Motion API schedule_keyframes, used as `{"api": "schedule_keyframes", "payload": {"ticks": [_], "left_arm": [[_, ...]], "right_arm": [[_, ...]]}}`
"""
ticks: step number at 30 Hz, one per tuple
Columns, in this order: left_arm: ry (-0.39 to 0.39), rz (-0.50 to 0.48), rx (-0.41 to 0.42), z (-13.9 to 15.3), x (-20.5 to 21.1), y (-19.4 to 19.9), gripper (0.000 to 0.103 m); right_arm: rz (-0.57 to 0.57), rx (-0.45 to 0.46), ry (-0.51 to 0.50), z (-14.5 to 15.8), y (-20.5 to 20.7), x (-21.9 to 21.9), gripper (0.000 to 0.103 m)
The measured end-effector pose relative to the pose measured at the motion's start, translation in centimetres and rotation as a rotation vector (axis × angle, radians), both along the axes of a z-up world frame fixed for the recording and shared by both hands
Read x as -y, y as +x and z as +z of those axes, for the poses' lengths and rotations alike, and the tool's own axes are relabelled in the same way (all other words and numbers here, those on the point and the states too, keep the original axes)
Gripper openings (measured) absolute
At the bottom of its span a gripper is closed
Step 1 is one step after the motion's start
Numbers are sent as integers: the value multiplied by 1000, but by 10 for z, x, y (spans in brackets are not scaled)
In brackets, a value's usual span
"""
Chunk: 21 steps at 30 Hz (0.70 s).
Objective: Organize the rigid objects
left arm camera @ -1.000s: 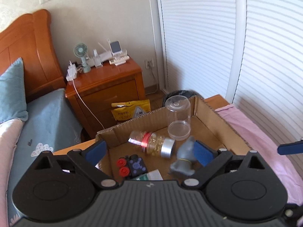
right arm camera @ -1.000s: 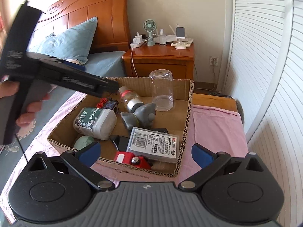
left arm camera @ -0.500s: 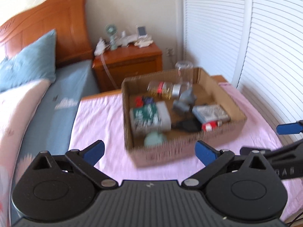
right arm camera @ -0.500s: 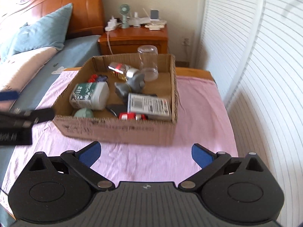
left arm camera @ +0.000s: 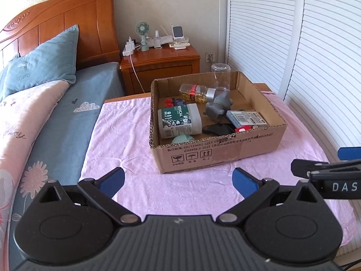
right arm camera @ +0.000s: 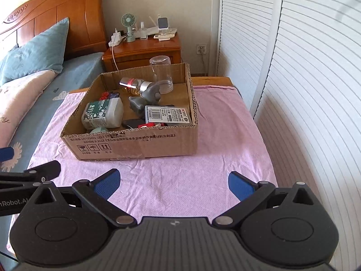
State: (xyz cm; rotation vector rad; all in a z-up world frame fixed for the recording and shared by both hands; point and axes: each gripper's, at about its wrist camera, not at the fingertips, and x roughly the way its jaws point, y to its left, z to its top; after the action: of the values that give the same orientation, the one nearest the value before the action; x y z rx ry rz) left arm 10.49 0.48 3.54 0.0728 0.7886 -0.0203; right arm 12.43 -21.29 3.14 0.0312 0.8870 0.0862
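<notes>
Clutter sits gathered in the cardboard box point(right arm camera: 135, 144) ahead of both wide-spread, empty grippers (left gripper point(left arm camera: 178, 180), right gripper point(right arm camera: 173, 181)), so little seems left.

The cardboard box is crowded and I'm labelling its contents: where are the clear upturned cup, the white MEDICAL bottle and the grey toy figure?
clear cup point(right arm camera: 160, 74), right wrist view, on its see-through side wall.
MEDICAL bottle point(left arm camera: 179, 120), left wrist view, on the green label.
grey toy figure point(right arm camera: 144, 100), right wrist view, on its body.
</notes>
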Motion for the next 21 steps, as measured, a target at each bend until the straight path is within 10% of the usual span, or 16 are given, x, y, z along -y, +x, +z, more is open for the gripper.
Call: {"api": "schedule_keyframes", "payload": {"ticks": [21], "left_arm": [[-5,20,5,2,-1,-2,101]], "right_arm": [[3,16,-5,5,-2,-4,103]]}}
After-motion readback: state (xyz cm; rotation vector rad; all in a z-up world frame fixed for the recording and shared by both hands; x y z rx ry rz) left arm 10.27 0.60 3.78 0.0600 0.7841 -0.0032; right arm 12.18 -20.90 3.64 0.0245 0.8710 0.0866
